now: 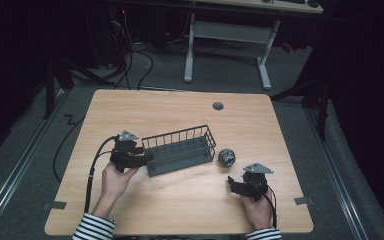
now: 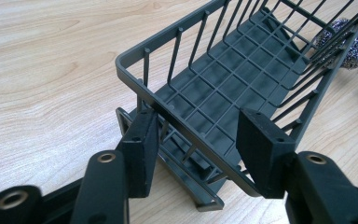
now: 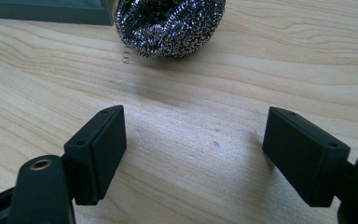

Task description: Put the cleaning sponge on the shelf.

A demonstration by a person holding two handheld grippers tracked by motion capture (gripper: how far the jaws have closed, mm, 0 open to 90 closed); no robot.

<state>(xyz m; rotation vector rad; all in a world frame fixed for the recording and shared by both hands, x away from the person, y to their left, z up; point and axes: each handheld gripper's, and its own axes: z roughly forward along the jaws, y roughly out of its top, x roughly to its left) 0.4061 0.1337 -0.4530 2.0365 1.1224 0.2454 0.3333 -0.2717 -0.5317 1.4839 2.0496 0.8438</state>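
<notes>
Your left hand comes in over the desk's near edge, close to the near-left corner. Its left gripper is pinching the short left end of the grey wire basket. That basket sits about midway between the near and far edges, a little left of centre, its long sides slanting away to the right. Its floor is bare.

Just off the basket's right end, apart from it, the steel scourer rests on the wood. Nearer the near-right corner, your right gripper holds its jaws spread with nothing between them, aimed at the scourer but short of it.

By my reading you have the basket steadied and that is all so far: the scourer is not yet picked up, and reaching it, closing on it and dropping it into the basket are all left.

From above you get the whole layout, but not how the grip sits. The left gripper view settles that: the left gripper has one pad at each corner of the basket's end wall, and the scourer shows through the far bars. The right gripper view shows bare wood between the pads of the right gripper, with the scourer ahead and a loose wire curl at its foot.
</notes>
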